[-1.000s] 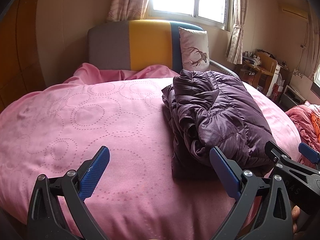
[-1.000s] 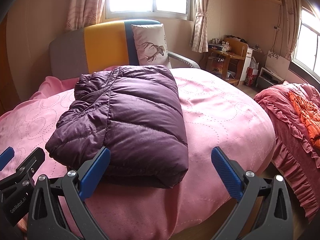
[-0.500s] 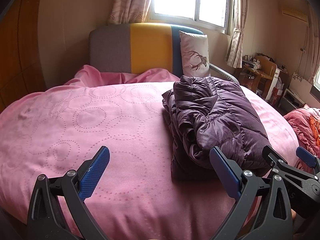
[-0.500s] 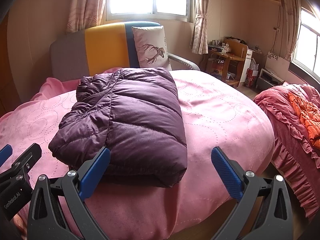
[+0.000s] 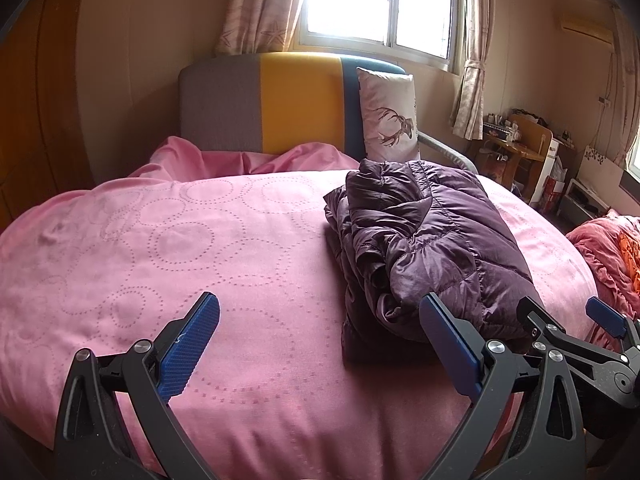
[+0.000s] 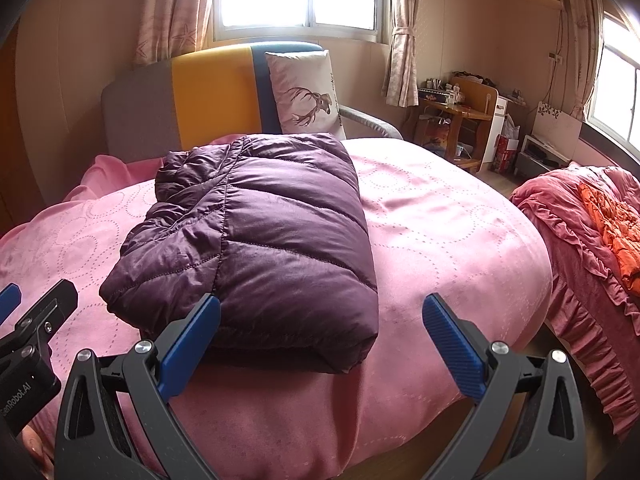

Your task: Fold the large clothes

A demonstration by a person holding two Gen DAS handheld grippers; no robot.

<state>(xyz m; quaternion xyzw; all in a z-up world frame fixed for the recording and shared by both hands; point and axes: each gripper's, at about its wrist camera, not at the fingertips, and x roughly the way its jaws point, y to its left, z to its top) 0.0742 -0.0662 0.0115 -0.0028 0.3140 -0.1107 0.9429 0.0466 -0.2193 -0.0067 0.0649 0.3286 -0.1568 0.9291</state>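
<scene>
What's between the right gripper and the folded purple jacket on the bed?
Nothing but a short stretch of pink bedspread. In the right wrist view the open right gripper hangs just short of the jacket, touching nothing.

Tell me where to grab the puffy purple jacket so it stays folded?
Probably take the folded purple down jacket by its thick near edge, coming in low from the foot of the pink bedspread. That edge faces both open grippers, and one bite likely catches all stacked layers; the loose crumpled folds on its left side would probably unravel.
</scene>
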